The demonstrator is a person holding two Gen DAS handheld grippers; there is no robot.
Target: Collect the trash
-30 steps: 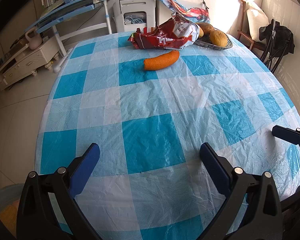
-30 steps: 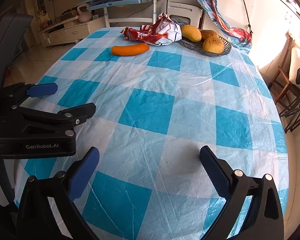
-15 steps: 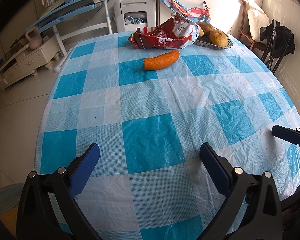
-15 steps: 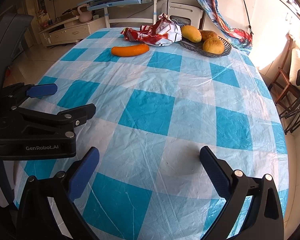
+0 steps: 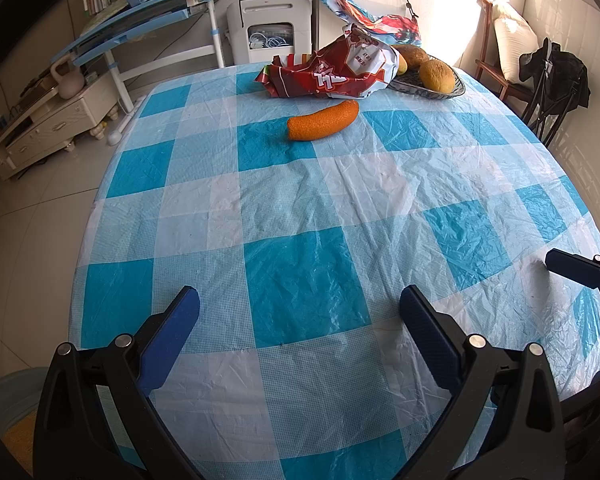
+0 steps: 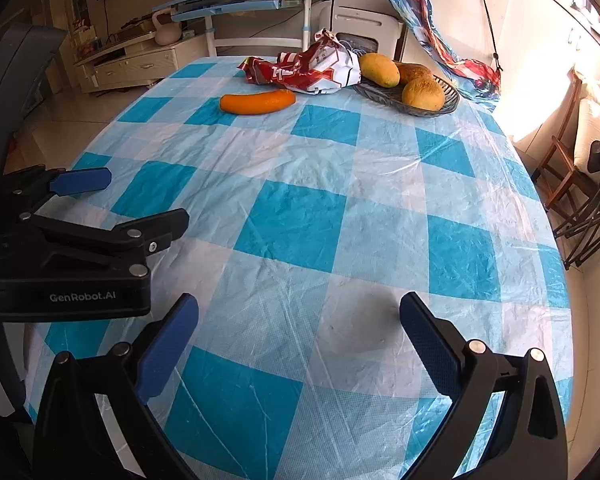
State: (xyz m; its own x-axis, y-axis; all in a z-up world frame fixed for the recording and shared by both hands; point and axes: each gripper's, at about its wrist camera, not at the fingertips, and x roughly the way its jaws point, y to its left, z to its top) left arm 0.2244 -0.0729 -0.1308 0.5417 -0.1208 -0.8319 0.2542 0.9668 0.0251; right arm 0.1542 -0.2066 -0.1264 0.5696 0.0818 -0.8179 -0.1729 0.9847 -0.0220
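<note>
A crumpled red and white snack bag (image 5: 332, 70) lies at the far end of the blue checked table (image 5: 300, 264), also in the right wrist view (image 6: 308, 70). An orange curved piece (image 5: 323, 121) lies just in front of it, also in the right wrist view (image 6: 257, 102). My left gripper (image 5: 300, 312) is open and empty over the near edge, far from both. My right gripper (image 6: 299, 316) is open and empty, also at the near side. The left gripper shows at the left of the right wrist view (image 6: 100, 204).
A dark dish (image 6: 408, 100) with yellow-brown fruit (image 6: 380, 70) stands at the far right beside the bag. A bin (image 5: 8, 404) sits on the floor at the near left. Chairs (image 5: 552, 80) stand to the right, a desk (image 5: 148, 12) behind.
</note>
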